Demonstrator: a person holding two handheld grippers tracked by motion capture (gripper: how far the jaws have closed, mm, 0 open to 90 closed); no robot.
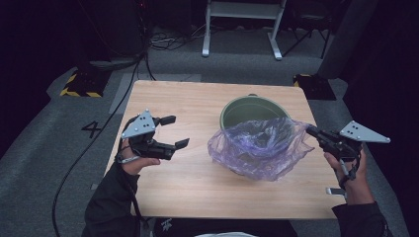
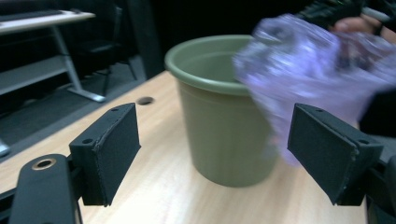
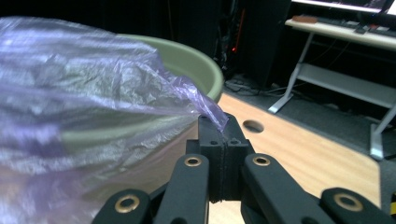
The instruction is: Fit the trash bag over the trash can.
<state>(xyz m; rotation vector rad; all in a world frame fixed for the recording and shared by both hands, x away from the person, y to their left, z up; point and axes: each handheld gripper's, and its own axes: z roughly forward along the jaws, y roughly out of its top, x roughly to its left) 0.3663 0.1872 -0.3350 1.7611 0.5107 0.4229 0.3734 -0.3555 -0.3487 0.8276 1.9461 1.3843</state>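
Observation:
An olive-green plastic bucket [image 1: 247, 109] stands upright on the wooden table [image 1: 188, 182], right of centre. A thin purple plastic bag [image 1: 259, 148] is draped over its near side and rim. My right gripper [image 1: 312, 131] is shut on the bag's right edge; in the right gripper view the film [image 3: 205, 105] is pinched between the closed jaws, with my right gripper [image 3: 225, 128] just in front of the bucket rim [image 3: 201, 70]. My left gripper [image 1: 175, 131] hangs open left of the bucket, holding nothing. In the left gripper view the bucket [image 2: 219, 121] and the blurred bag [image 2: 317, 70] lie ahead of my left gripper [image 2: 219, 154].
A round hole [image 3: 253, 125] pierces the tabletop near the bucket. Beyond the table stand a white-framed desk [image 1: 242, 24], floor cables [image 1: 168, 42] and yellow-black striped floor plates [image 1: 81, 84]. Bare wood stretches left of and in front of the bucket.

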